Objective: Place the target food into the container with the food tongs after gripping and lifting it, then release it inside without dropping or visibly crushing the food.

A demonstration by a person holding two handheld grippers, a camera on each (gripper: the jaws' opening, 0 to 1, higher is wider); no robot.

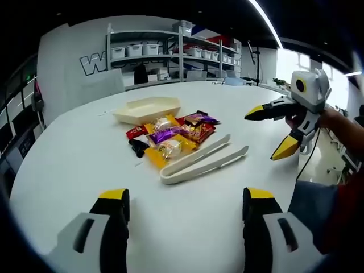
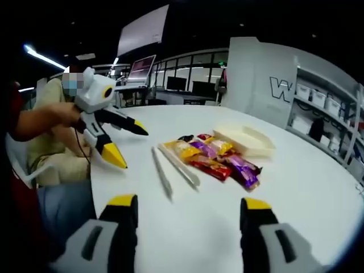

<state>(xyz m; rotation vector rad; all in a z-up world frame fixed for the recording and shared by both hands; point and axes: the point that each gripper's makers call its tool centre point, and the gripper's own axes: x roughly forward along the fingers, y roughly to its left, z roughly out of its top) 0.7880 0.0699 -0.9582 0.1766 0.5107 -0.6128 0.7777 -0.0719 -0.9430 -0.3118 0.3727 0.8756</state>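
A round white table [image 1: 85, 153] spreads across both views, with a shallow cream container [image 1: 147, 108] above frame centre in the left gripper view, and a heap of wrapped snacks [image 1: 170, 135] just below it. The pale food tongs [image 1: 202, 159] lie flat beside the heap, arms slightly parted, long axis running from lower left up to the right. The left gripper [image 1: 186, 210] and right gripper [image 2: 186, 211] both hover with jaws apart, empty.

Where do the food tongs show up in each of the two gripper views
Left gripper view: the tongs lie on the table, centre, right of the snack packets.
Right gripper view: the tongs lie left of centre, left of the packets.
Shared landmark: the cream tray beyond the packets.
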